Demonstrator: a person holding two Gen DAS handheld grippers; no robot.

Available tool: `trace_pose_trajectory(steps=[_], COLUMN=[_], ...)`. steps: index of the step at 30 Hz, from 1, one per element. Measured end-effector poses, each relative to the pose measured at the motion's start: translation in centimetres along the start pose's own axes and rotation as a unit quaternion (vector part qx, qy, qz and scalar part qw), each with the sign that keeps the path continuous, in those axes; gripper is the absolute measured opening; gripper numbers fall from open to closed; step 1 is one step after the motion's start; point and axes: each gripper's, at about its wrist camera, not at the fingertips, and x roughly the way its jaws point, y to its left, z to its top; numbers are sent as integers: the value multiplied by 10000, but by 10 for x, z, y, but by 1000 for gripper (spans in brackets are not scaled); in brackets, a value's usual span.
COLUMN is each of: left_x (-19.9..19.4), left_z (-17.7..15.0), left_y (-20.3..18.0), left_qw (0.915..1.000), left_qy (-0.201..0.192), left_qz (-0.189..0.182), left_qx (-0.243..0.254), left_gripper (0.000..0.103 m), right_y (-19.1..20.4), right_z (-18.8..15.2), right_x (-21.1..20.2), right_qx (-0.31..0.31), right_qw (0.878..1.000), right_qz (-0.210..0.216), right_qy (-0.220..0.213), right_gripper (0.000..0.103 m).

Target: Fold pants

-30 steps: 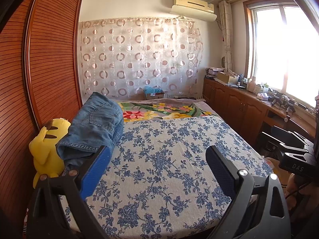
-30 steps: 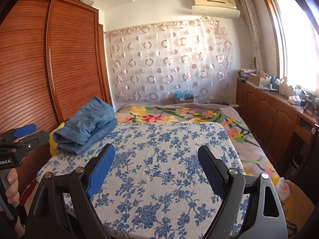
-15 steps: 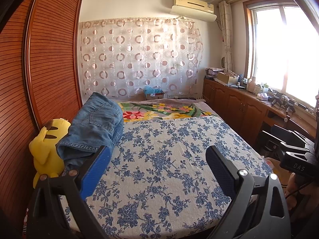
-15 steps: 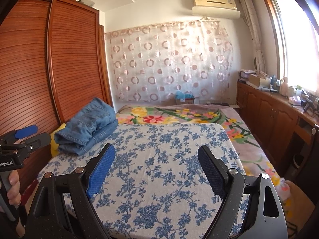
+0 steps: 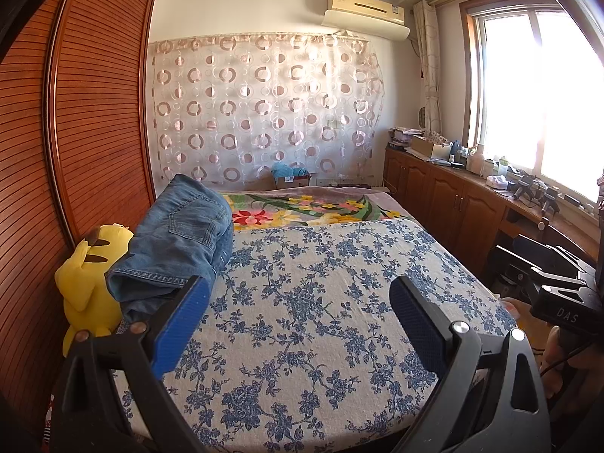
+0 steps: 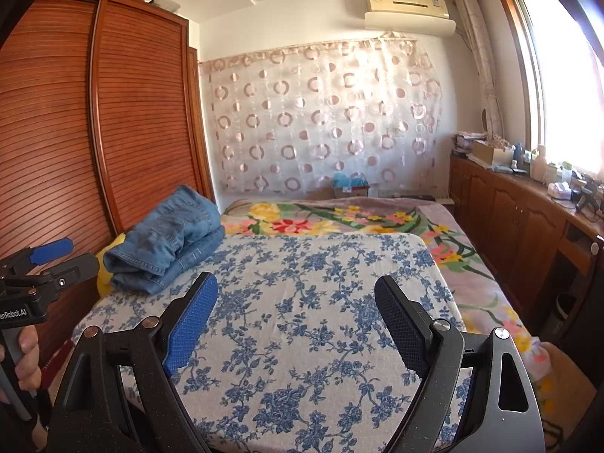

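Note:
Folded blue jeans [image 5: 177, 241] lie in a stack at the left edge of the bed, on the blue-flowered cover [image 5: 321, 302]. They also show in the right wrist view [image 6: 170, 238]. My left gripper [image 5: 298, 302] is open and empty, held above the near part of the bed, with the jeans just beyond its left finger. My right gripper [image 6: 296, 298] is open and empty above the bed, the jeans to its far left. The left gripper's side [image 6: 41, 264] shows at the left edge of the right wrist view.
A yellow plush toy [image 5: 90, 283] sits beside the jeans against the wooden wardrobe [image 5: 75, 132]. A flowered blanket [image 5: 302, 207] covers the far end of the bed. Wooden cabinets with clutter [image 5: 472, 188] run under the window on the right.
The right gripper view has shifted very slightly. Both grippers stay open and the jeans have not moved.

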Motion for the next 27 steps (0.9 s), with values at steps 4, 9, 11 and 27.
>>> trace_pose_trajectory(steps=[4,9,11,27], left_x=[-1,-1,-1,-1], left_z=[-3,-3,-3,-4], left_y=[0,0,0,0], left_qw=[10000,10000,10000,10000], left_qy=[11,11,7,-7], left_qz=[-4,-1,-2,-20], left_qx=[16,12,17,20], left_gripper=[97,97,97,97], right_y=[0,0,0,2], right_z=[0,0,0,0], right_x=[0,0,0,2], right_qx=[4,2,5,1], right_qw=[10000,10000,10000,10000], right_qz=[-7,-11,-7,-4], right_qy=[1,-1,-2,-9], right_gripper=[87,87,87,87])
